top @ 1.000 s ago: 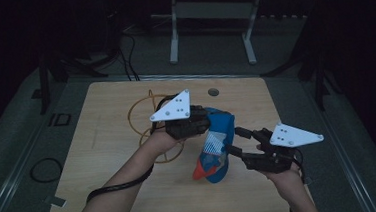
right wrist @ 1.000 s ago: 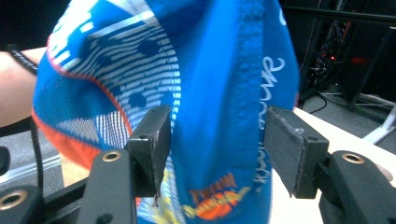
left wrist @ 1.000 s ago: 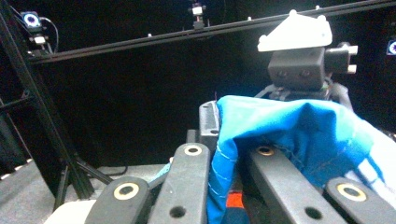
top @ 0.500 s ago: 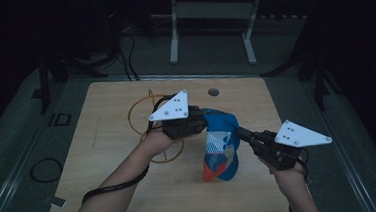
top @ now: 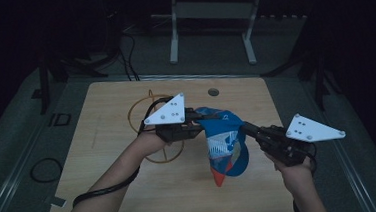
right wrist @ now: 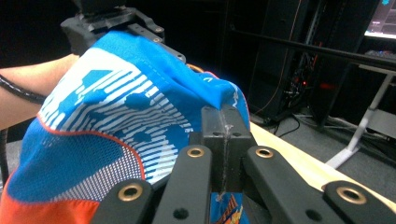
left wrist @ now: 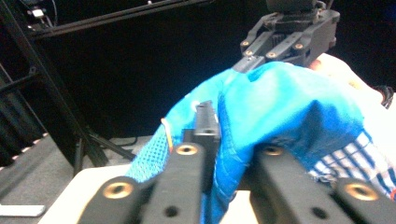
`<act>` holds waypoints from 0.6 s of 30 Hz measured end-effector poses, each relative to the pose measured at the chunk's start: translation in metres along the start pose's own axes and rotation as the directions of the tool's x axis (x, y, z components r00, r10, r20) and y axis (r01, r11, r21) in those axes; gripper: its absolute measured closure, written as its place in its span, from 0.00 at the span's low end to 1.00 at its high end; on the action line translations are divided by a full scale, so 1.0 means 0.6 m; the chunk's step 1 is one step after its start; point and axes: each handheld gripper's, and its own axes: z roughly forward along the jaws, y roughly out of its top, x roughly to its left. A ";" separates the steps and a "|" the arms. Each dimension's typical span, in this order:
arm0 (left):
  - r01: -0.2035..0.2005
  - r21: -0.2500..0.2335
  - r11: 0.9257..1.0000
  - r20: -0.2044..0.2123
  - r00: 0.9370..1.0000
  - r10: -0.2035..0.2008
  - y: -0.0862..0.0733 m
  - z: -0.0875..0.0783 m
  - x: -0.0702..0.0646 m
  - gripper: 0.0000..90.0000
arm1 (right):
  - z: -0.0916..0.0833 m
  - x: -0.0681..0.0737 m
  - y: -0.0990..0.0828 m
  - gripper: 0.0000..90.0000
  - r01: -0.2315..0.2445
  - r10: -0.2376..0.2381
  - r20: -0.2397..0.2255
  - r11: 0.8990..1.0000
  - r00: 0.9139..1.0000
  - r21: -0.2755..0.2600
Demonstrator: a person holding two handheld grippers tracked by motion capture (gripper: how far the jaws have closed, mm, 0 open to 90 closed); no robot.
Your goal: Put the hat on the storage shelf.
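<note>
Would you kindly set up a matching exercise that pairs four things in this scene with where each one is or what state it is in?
Things:
1. blue garment
2. left claw
3. round hole
4. yellow ring

Places or states:
A. lies flat on the wooden table, under the left hand
B. held up between both claws
C. in the tabletop near the far edge
D. pinches the cloth from the left side

Pairs: 1-B, 2-D, 3-C, 4-A
</note>
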 end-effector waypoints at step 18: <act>0.097 0.074 0.992 -0.267 0.961 -0.074 -0.016 -0.129 -0.004 0.44 | 0.015 -0.025 0.036 1.00 -0.007 0.008 0.017 1.000 1.000 -0.029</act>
